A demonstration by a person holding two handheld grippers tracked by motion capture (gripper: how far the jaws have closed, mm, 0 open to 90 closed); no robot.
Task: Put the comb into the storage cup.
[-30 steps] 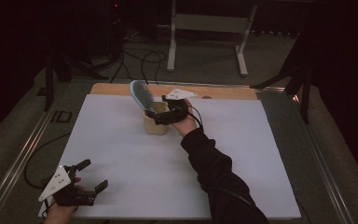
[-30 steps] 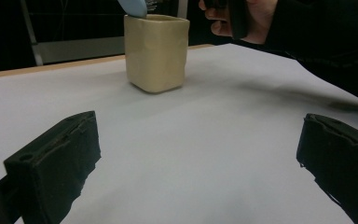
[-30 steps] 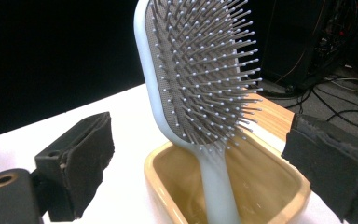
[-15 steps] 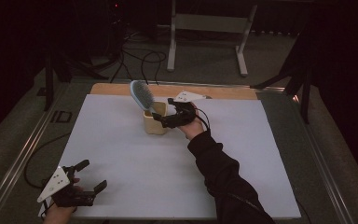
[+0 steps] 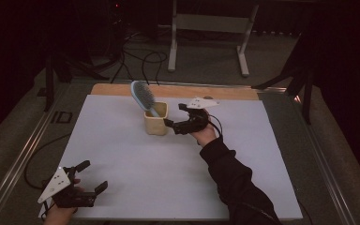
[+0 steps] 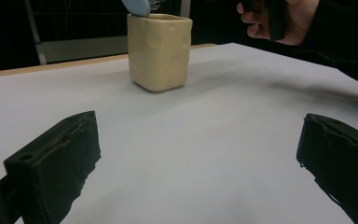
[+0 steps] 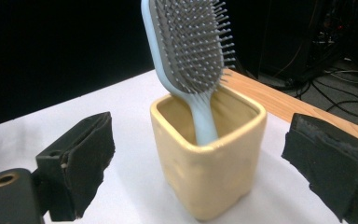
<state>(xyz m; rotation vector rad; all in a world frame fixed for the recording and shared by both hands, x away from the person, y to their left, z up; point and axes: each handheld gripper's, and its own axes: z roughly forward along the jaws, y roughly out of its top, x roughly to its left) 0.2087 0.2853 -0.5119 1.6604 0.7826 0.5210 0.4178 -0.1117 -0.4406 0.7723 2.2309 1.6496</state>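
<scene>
Stands handle-down in the yellow cup (image 5: 155,121) near the table's (image 5: 122,154) far edge: a hairbrush (image 5: 142,95). Just beside the cup, right claw (image 5: 172,116), wide, empty. At the near-left corner, well apart, left claw (image 5: 93,176), wide too.

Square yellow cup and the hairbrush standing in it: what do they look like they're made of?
The square cream-yellow cup looks like glazed ceramic: thick rounded rim, soft sheen, shallow dimples in its walls; moulded plastic can't be ruled out. The pale blue paddle hairbrush looks like smooth matt plastic, with a grey cushion pad, probably rubber, carrying thin grey bristles. Its handle stands inside the cup.
</scene>
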